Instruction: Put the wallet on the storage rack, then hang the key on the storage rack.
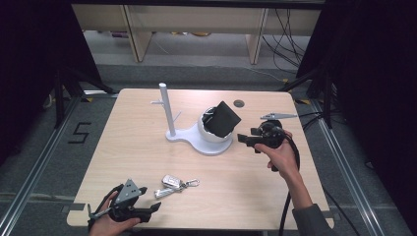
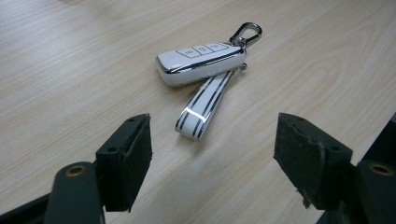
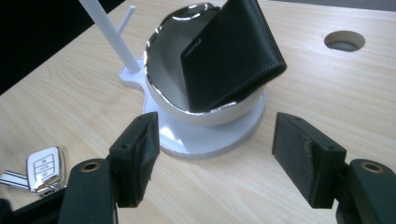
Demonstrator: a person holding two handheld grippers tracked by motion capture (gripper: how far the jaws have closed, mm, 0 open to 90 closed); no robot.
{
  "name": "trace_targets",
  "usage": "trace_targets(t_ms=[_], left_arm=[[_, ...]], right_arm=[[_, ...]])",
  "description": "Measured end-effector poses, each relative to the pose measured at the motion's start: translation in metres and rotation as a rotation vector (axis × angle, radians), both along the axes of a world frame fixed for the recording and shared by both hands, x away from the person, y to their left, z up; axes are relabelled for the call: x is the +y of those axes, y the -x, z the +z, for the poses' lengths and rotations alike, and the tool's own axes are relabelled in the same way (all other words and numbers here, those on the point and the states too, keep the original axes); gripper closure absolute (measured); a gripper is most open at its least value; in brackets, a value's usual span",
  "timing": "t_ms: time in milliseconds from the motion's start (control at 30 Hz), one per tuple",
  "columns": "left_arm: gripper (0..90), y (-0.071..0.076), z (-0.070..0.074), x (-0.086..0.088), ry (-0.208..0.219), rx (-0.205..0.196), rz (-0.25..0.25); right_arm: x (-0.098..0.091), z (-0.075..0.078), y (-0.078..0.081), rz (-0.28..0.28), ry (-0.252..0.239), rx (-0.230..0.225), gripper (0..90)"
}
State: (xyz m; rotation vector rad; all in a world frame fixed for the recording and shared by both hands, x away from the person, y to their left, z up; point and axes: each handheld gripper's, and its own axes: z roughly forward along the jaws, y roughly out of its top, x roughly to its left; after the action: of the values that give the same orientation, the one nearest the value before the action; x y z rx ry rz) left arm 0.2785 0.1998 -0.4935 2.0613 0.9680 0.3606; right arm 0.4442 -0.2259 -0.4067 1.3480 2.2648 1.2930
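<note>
A white key fob (image 1: 172,181) (image 2: 201,60) with a striped strap (image 2: 205,105) and a metal clip lies on the wooden table near its front edge. My left gripper (image 1: 151,197) (image 2: 214,133) sits just left of it, open, jaws facing the strap's end and apart from it. A black leather wallet (image 1: 223,119) (image 3: 231,53) leans tilted in a white bowl (image 1: 209,135) (image 3: 161,60) on a white stand with a tall post (image 1: 166,108). My right gripper (image 1: 246,141) (image 3: 217,126) hovers just right of the bowl, open, nothing between its jaws.
The stand's flat white base (image 3: 210,137) spreads under the bowl. A round cable hole (image 1: 239,103) (image 3: 344,40) is in the table behind the bowl. Bare wood (image 1: 133,147) lies left of the stand. Shelving stands on the floor beyond the table.
</note>
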Motion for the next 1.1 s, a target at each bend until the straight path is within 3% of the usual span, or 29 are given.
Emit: trace_targets(t_ms=[200, 267, 433, 467, 500, 533, 600, 633, 800, 967, 1000, 1100], left_arm=[[26.4, -0.001, 0.0, 0.0, 0.0, -0.003, -0.003], [26.2, -0.001, 0.001, 0.001, -0.012, -0.003, -0.005], [25.0, -0.002, 0.0, 0.001, 0.004, 0.004, 0.018], [24.7, -0.002, 0.001, 0.002, -0.002, 0.005, 0.019], [24.3, -0.003, 0.001, 0.003, -0.008, 0.002, 0.016], [24.2, -0.003, 0.001, 0.003, 0.004, 0.007, 0.025], [23.8, -0.003, 0.001, 0.005, 0.011, 0.006, 0.034], [23.6, -0.004, 0.001, 0.007, -0.008, 0.006, 0.035], [22.7, -0.004, 0.002, 0.011, -0.006, 0.012, 0.048], [22.5, -0.002, 0.002, 0.011, -0.008, 0.011, 0.04], [22.5, -0.002, 0.002, 0.009, 0.016, 0.009, 0.054], [22.5, -0.002, 0.003, 0.01, -0.014, 0.01, 0.029]], right_arm=[[0.0, -0.02, 0.012, 0.011, 0.019, 0.038, 30.2], [0.002, -0.026, 0.018, -0.01, 0.007, 0.058, 29.2], [0.005, -0.037, 0.03, 0.008, 0.071, 0.042, 25.3], [0.007, -0.038, 0.035, -0.006, 0.063, 0.063, 24.7], [0.006, -0.042, 0.037, 0.01, 0.064, 0.03, 24.9], [0.006, -0.044, 0.04, 0.008, 0.078, 0.025, 24.7], [0.009, -0.048, 0.048, 0.002, 0.074, 0.053, 24.3], [0.01, -0.051, 0.051, 0.017, 0.071, 0.045, 24.0], [0.014, -0.061, 0.065, 0.048, 0.128, 0.018, 24.2], [0.02, -0.072, 0.08, 0.068, 0.147, 0.055, 24.6], [0.02, -0.075, 0.082, 0.073, 0.149, 0.044, 24.7], [0.019, -0.078, 0.092, 0.095, 0.167, 0.066, 24.7]])
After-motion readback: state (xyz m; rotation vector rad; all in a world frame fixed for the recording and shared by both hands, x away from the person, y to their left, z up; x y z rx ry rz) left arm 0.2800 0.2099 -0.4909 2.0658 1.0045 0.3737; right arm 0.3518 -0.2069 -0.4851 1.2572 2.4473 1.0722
